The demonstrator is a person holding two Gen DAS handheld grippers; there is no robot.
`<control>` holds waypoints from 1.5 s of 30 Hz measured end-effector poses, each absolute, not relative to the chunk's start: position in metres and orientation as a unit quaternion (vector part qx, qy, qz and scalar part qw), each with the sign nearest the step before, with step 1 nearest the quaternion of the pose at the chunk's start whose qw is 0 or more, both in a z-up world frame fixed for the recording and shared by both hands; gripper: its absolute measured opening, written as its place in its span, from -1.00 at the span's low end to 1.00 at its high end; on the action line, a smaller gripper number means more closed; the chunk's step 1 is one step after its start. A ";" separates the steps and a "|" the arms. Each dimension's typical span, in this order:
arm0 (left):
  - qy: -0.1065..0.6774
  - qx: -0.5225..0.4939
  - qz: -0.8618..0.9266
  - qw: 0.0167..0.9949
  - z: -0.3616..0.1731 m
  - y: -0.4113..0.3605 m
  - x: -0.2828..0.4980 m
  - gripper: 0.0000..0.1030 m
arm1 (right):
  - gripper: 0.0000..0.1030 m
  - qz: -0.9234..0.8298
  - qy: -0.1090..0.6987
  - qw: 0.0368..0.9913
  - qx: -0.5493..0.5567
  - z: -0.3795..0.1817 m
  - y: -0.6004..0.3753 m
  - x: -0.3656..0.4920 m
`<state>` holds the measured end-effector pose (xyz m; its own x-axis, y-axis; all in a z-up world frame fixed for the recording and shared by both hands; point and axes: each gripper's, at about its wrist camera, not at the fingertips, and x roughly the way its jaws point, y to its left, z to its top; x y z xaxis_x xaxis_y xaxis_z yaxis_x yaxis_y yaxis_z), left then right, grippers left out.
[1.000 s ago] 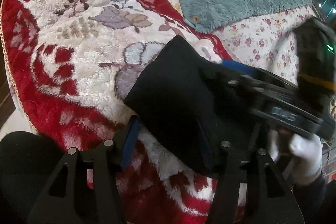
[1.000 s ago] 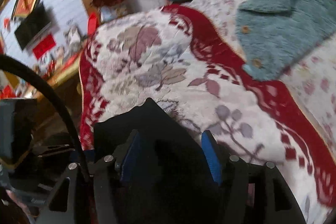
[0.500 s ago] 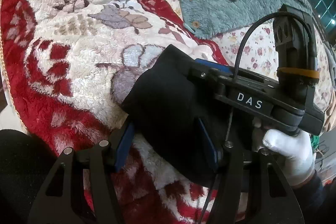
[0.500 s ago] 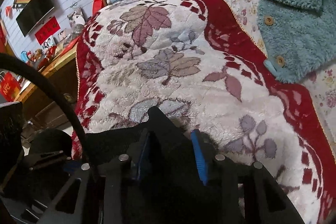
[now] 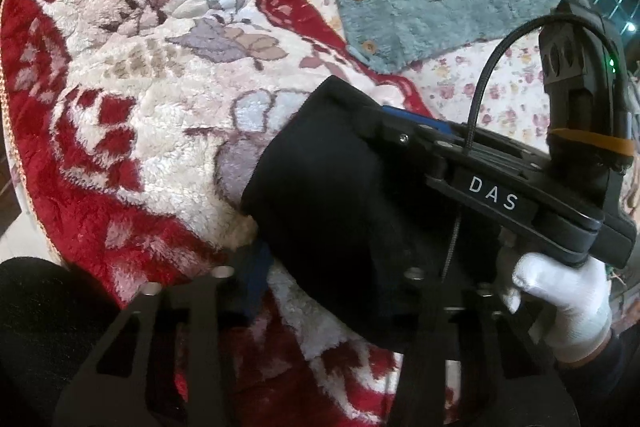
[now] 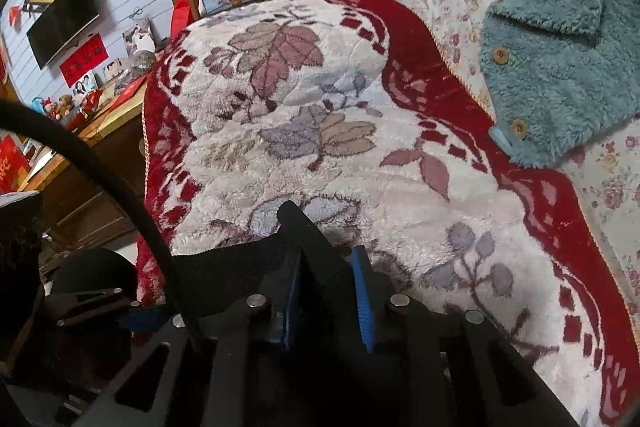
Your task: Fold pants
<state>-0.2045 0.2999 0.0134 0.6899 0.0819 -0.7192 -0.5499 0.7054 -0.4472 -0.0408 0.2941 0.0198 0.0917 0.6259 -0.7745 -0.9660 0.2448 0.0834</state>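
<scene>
One label | "DAS" on right claw (image 5: pixel 384 115) | gripping black pants (image 5: pixel 320 187)

Both wrist views close, angled down; share blanket (image 5: pixel 132 99), teal jacket (image 6: pixel 560 83).

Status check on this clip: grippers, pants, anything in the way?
Right gripper just closed, pinching black pants. Left gripper closing around the same bundle. Pants bunched on the red floral blanket. Teal fleece jacket lies apart.
</scene>
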 end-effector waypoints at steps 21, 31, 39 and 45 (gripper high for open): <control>0.275 -0.270 0.129 0.913 0.087 0.262 -0.224 -0.62 | -0.63 0.584 0.313 0.744 -0.089 0.092 0.215 -0.048; 0.244 -0.206 -0.012 0.948 0.145 0.174 -0.193 -0.62 | -0.90 0.560 0.259 0.785 0.051 0.145 0.082 -0.036; 0.315 -0.190 -0.088 0.926 0.111 0.097 -0.137 -0.65 | -0.90 0.455 0.301 0.835 0.077 0.124 -0.024 -0.021; 0.329 -0.172 -0.090 0.924 0.101 0.086 -0.134 -0.73 | 0.04 0.420 0.380 0.811 0.146 0.085 -0.067 -0.013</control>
